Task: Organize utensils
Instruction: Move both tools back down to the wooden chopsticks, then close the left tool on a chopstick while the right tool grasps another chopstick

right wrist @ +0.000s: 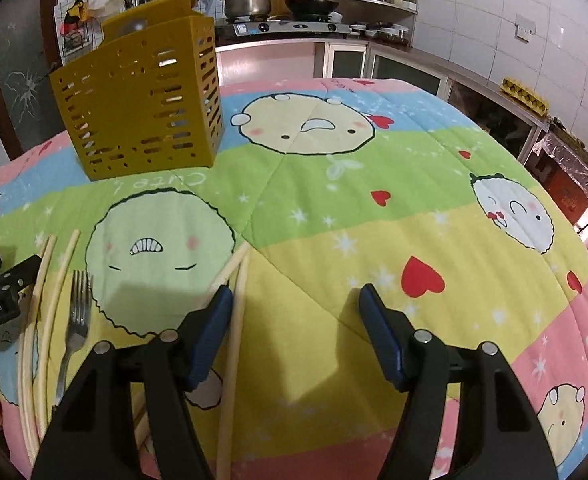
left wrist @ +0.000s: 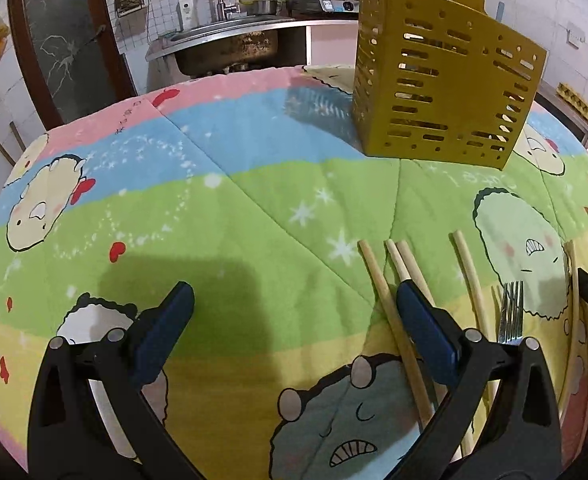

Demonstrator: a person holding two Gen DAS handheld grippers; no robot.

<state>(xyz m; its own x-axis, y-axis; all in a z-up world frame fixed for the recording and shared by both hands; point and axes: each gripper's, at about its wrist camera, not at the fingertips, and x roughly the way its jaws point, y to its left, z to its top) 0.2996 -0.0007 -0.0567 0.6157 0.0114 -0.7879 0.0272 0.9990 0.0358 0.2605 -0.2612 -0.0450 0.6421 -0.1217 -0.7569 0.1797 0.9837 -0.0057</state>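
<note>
Several chopsticks [left wrist: 385, 304] and one fork [right wrist: 74, 320] lie at the worktop's near edge, long axes pointing toward the yellow holder [left wrist: 445, 84] at the far edge. Left gripper [left wrist: 294, 300] and right gripper [right wrist: 294, 304] both hover, fingers wide, empty. Left appears nearer the chopsticks.

A utensil holder [left wrist: 445, 92] stands upright on the far part of the quilt-covered table [left wrist: 254, 208], with a kitchen counter [right wrist: 294, 36] behind it. Nearer the cameras, chopsticks [left wrist: 389, 308] and a fork [left wrist: 510, 316] lie flat on the quilt, the fork between chopsticks on either side. Two more chopsticks [right wrist: 236, 320] lie to the right of the fork, well apart from it
</note>
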